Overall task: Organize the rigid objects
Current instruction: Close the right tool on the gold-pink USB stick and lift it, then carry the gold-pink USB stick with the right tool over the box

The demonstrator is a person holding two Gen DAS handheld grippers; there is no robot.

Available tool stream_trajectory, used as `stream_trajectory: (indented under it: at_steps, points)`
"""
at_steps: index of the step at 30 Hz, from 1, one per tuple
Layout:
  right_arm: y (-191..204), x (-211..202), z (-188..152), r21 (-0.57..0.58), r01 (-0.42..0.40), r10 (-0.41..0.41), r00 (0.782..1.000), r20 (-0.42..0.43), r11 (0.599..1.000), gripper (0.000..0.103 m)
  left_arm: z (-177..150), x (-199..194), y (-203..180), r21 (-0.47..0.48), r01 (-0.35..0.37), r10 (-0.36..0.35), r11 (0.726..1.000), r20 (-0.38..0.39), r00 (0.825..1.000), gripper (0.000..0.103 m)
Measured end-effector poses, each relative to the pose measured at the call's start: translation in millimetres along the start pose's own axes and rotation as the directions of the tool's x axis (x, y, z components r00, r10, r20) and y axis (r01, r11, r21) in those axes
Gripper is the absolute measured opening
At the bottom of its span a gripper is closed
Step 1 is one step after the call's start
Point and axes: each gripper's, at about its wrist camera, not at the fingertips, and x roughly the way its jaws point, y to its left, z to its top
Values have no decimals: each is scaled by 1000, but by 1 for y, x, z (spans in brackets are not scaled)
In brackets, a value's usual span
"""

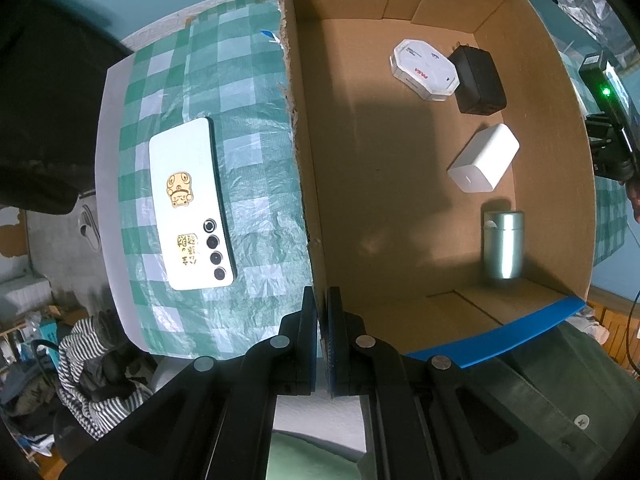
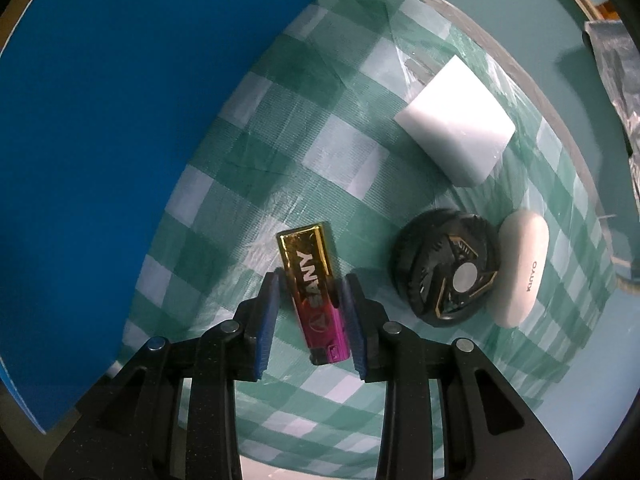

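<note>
Your right hand-held gripper (image 2: 310, 312) straddles the gold and pink lighter (image 2: 316, 296) lying flat on the checked cloth (image 2: 248, 128) of the desk. Its jaws are closing, the right pad touching, the left one just apart. The lighter looks light, stiff and glossy, so likely slippery: take it across its narrow sides at mid-length. The black disc (image 2: 446, 266) lies at three o'clock from it. Your left hand-held gripper (image 1: 322, 340) is clamped on the wall of the cardboard box (image 1: 308, 184).
</note>
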Motion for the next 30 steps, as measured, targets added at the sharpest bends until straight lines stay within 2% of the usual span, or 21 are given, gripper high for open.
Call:
stream_trajectory:
  at_steps: [4,7,12,19,30]
  points:
    - [-2,-6,-9,26,-10,10,1000,-3,1000,21,0,1,1,-1,2,-2,1000,2,1000,4]
    - [-3,-9,-9,70,-57,57,998,4,996,21,0,0,1,-1,3,-3,1000,1,1000,4]
    - [-2,-22,-12,92,-90,88,996,21,992,21,0,1,0,4,2,-2,1000,1,1000,4]
    - [-3,-45,-16,99,-96,93,995,40,990,21,0,1,0,8,2,-2,1000,1,1000,4]
    - [-8,-99,-29,76,-107,98,989,114,991,21,0,1,0,8,3,-3,1000,2,1000,4]
